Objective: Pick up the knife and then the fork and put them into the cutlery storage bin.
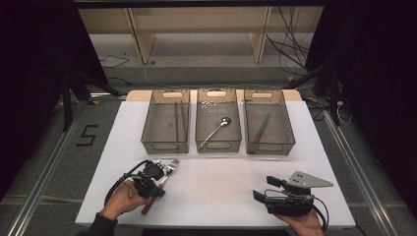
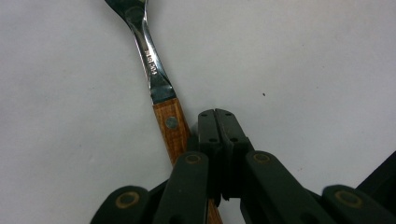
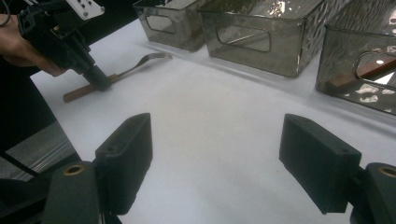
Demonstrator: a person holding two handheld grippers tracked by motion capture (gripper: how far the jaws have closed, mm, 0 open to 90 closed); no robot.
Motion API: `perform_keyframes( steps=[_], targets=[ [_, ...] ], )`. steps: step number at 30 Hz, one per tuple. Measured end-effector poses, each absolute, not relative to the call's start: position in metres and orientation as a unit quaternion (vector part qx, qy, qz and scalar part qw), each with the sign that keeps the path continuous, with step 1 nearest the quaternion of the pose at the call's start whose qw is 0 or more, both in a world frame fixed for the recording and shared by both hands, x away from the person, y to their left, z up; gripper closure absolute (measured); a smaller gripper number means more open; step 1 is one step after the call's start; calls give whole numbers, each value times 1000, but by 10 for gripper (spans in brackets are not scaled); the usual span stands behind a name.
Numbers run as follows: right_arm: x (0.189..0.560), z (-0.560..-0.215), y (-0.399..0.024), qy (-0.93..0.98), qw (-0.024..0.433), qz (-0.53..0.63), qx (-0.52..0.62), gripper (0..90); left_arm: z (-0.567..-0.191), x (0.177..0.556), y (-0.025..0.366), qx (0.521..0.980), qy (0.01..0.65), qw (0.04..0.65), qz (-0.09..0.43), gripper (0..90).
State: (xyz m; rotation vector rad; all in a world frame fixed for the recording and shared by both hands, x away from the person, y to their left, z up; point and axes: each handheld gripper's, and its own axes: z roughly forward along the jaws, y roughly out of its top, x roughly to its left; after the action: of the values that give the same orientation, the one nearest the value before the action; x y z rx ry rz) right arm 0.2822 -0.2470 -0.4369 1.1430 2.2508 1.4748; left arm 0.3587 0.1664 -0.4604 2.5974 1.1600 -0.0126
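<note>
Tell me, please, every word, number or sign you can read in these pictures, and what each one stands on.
"5": a black figure on the grey floor left of the table.
A small stamp on the fork neck: too blurred to read.

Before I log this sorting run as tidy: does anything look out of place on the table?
Yes: the fork lies loose on the white table, outside the three bins, with no fork in any bin. The left gripper, jaws shut, rests beside its wooden handle, not around it.

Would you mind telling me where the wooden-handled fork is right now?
In the high view the fork lies on the white table at front left, beside the left gripper, short of the leftmost bin.
</note>
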Motion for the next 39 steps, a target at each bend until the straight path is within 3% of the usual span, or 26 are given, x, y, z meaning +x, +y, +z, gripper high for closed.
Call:
perform_keyframes(
  steps=[3, 7, 14, 19, 26, 39],
  targets=[
    [282, -437, -247, 765, 108, 501, 390, 264, -454, 359, 169, 899, 403, 169, -9, 874],
    [282, -437, -247, 765, 108, 501, 389, 264, -441, 359, 171, 889, 417, 191, -2, 758],
    [282, -437, -247, 766, 109, 501, 388, 264, -424, 359, 179, 873, 443, 202, 25, 356],
    [282, -437, -247, 766, 109, 501, 388, 264, -421, 360, 183, 871, 451, 193, 27, 243],
    [282, -437, -247, 766, 109, 501, 388, 264, -430, 360, 181, 878, 452, 158, 21, 245],
    [282, -437, -247, 766, 110, 501, 388, 264, -450, 361, 176, 885, 452, 114, 2, 514]
  ],
)
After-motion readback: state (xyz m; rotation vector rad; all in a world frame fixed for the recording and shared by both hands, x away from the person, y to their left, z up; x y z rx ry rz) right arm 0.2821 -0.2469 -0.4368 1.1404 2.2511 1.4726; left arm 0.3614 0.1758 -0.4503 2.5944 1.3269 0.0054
